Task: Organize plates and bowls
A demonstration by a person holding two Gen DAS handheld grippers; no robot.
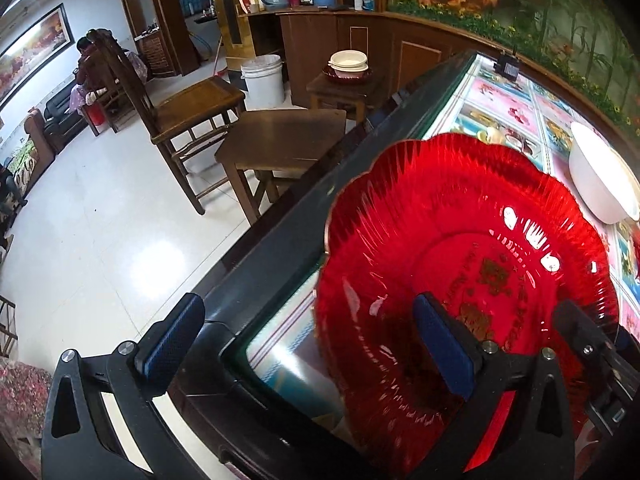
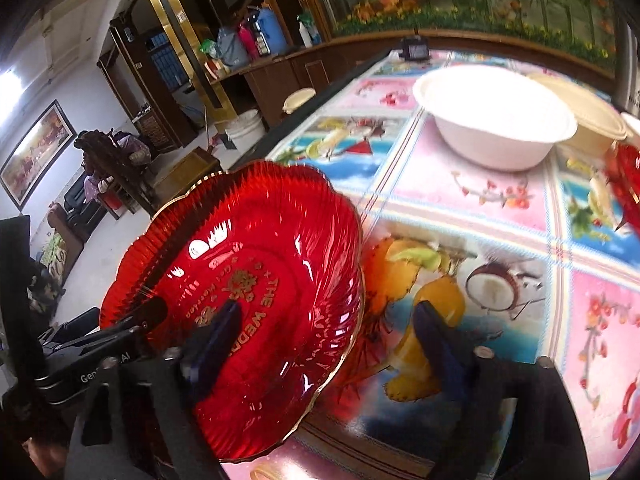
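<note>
A red scalloped glass plate [image 1: 460,248] with gold lettering lies at the near left corner of the table and juts over its edge. It also shows in the right wrist view [image 2: 256,264]. My left gripper [image 1: 308,344] is open, its jaws astride the plate's near rim, one finger over the plate and one outside past the table edge. My right gripper [image 2: 332,340] is open, also astride the rim, its left finger over the plate's inside. A white bowl [image 2: 496,120] stands further back on the table, also visible in the left wrist view [image 1: 604,176].
The table has a glass top over a colourful fruit-print cloth [image 2: 480,208] and a dark edge [image 1: 256,264]. A cream plate [image 2: 584,100] and another red plate [image 2: 624,184] sit at the right. Wooden stools [image 1: 280,140], a chair and a white bucket [image 1: 264,80] stand on the floor to the left.
</note>
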